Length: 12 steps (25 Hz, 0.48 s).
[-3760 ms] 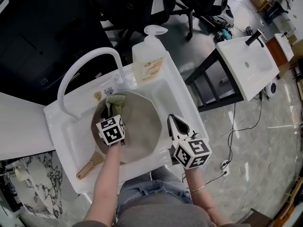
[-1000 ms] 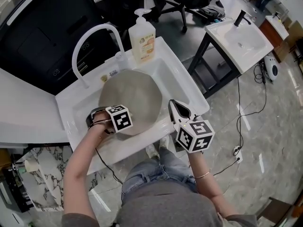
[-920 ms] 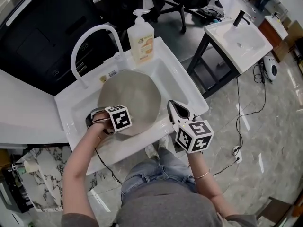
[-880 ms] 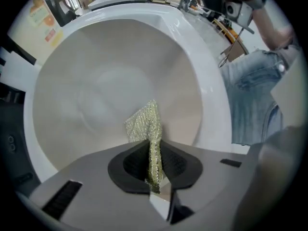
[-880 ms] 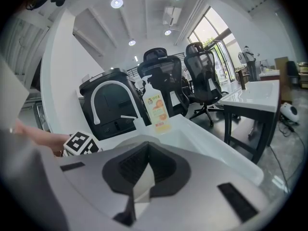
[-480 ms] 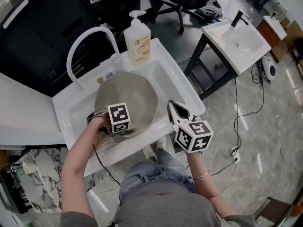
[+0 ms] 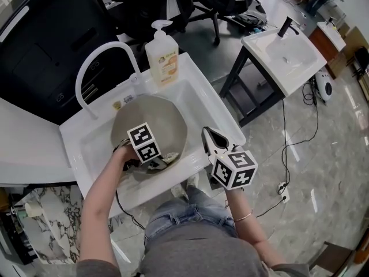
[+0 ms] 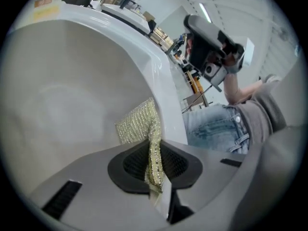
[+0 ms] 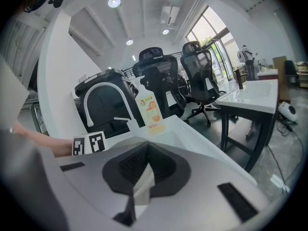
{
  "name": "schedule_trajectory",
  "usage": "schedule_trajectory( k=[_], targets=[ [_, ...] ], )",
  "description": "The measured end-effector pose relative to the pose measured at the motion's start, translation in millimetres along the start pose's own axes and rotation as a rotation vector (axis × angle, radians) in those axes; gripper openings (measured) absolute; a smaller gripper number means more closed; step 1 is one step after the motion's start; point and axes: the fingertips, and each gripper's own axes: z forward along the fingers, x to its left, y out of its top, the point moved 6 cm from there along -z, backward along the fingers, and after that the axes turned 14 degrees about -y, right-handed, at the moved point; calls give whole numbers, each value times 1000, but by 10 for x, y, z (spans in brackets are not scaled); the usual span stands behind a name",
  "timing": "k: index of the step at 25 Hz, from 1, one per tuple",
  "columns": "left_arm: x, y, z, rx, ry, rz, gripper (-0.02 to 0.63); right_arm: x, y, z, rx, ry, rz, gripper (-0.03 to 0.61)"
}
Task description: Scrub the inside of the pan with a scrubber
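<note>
A round grey pan (image 7: 151,120) lies in the white sink (image 7: 202,105). My left gripper (image 7: 157,161) is low over the pan's near edge, shut on a glittery yellow-green scrubber (image 7: 168,156). In the left gripper view the scrubber (image 8: 139,124) sticks out from between the shut jaws of the left gripper (image 8: 153,166), against the pan's grey inner wall (image 8: 57,105). My right gripper (image 7: 212,138) hangs above the sink's near right rim, jaws shut with nothing in them. The right gripper (image 9: 144,174) looks across the sink from there.
A soap bottle (image 7: 161,59) stands on the sink's far rim beside the white arched faucet (image 7: 95,68). A second small sink on a black stand (image 7: 285,51) is at the right. Office chairs (image 9: 175,76) stand behind. The person's legs are close against the sink's near edge.
Over the last second my left gripper slid the scrubber from the pan's near left rim rightward along its near edge. The right gripper has stayed where it was, shut.
</note>
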Motion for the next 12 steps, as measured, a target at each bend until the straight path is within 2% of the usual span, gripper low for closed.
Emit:
schedule_trajectory(
  k=[3, 8, 12],
  targets=[
    [2, 126, -5, -125, -53, -10, 61, -19, 25, 50, 0, 5, -1, 11],
    [-7, 321, -88, -384, -148, -28, 61, 13, 93, 166, 5, 24, -8, 11],
    [4, 446, -122, -548, -189, -50, 61, 61, 111, 252, 16, 42, -20, 11]
  ],
)
